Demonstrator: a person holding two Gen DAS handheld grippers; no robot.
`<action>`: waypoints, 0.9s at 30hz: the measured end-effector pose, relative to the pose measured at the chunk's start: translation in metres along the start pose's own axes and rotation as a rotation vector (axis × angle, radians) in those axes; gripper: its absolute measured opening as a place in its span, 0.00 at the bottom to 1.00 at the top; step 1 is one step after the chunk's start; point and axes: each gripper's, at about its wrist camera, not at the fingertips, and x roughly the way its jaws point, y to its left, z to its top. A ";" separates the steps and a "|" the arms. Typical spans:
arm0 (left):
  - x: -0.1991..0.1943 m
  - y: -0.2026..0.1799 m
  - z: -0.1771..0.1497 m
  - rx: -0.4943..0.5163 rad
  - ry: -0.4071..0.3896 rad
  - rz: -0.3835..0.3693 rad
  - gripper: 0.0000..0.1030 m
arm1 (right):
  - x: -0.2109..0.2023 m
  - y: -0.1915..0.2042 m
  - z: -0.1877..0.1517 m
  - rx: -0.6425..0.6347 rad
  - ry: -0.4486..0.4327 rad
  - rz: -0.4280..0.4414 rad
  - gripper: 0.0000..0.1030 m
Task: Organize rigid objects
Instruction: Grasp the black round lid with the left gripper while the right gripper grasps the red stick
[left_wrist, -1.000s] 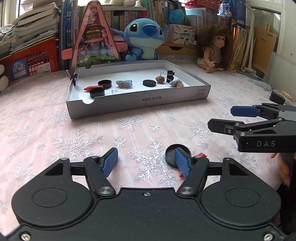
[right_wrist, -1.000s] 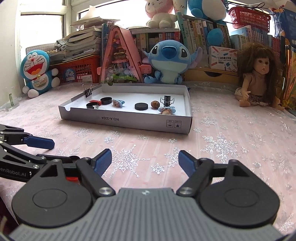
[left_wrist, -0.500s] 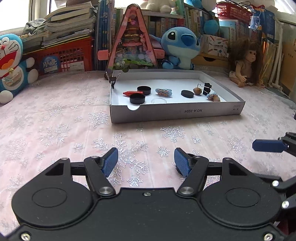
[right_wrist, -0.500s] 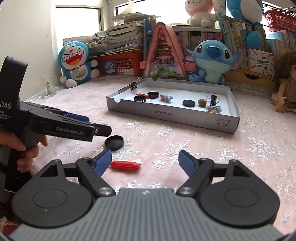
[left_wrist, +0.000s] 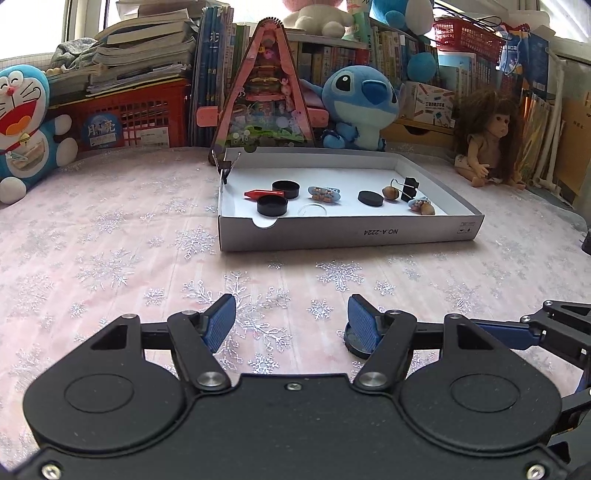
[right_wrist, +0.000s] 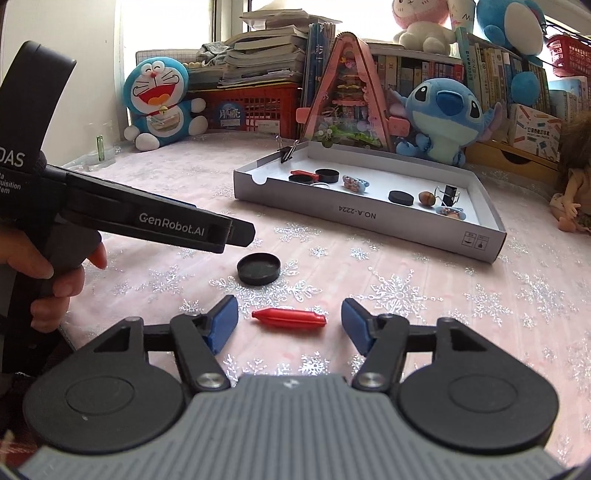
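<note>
Progress: mostly complete, judging by tray (right_wrist: 373, 218) contents. Already sorted inside tray: two open black caps (left_wrist: 272, 205), one flat black disc (left_wrist: 371, 198), red capsule (left_wrist: 258, 193), clear lid, nut, binder clips, two small patterned pieces. Remaining outside tray, on snowflake cloth (left_wrist: 110, 266) in front of its printed wall: one black cap (right_wrist: 258, 268) and one red capsule (right_wrist: 289, 317).

Red capsule: smooth, glossy, rigid, tapered at both ends, lying crosswise just in front of right gripper (right_wrist: 289, 325), nearly between its blue pads (right_wrist: 223, 325). Jaws spread wide, nothing held.

Black cap: shallow round lid, open side up, between capsule and tray, slightly left of capsule.

Left gripper (left_wrist: 291, 323): jaws spread, empty, aimed at tray; black cap partly hidden behind its right pad (left_wrist: 364, 325).

Likely next: close on capsule, transfer to tray.
</note>
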 end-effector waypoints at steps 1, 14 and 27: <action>0.000 0.000 0.000 0.000 0.000 -0.002 0.63 | 0.001 0.000 -0.001 0.002 0.002 -0.006 0.58; -0.010 -0.013 -0.008 0.036 -0.025 -0.074 0.64 | -0.002 -0.022 -0.001 0.079 -0.043 -0.112 0.48; -0.001 -0.040 -0.024 0.110 0.017 -0.113 0.60 | -0.007 -0.041 -0.003 0.116 -0.056 -0.189 0.49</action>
